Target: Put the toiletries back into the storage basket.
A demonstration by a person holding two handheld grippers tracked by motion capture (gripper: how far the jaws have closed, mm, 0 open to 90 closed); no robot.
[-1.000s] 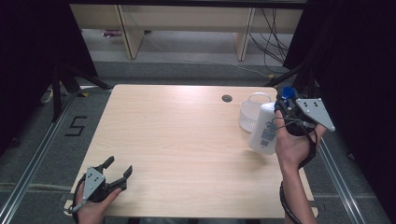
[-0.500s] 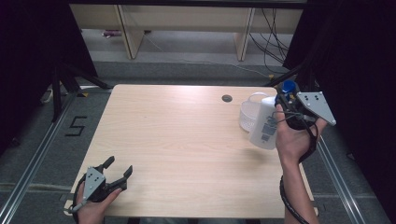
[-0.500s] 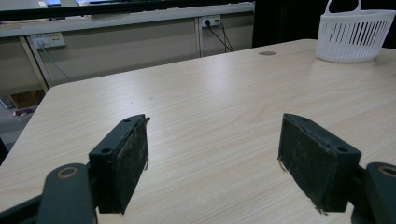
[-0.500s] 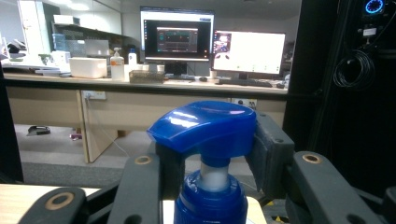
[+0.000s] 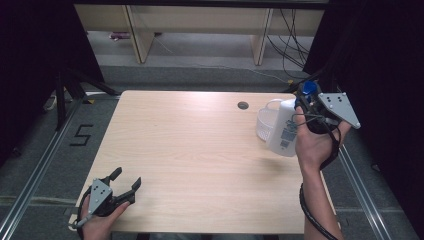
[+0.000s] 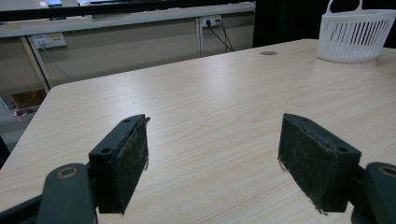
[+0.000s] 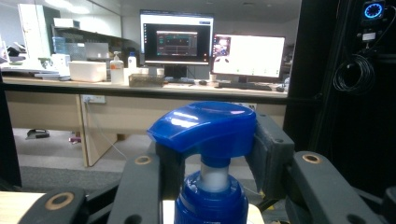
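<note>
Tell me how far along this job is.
Done: the right gripper has clamped the blue pump top of the white bottle and holds it off the table, beside the white basket. In hand: carrying the bottle. Left, probably: setting it down, perhaps in the basket. The left gripper rests open at the near edge.

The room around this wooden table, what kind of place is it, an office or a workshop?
Probably an office-like lab. Two lit monitors stand on a long counter, loose cables trail across the floor, and the table sits between floor rails and black curtains.
</note>
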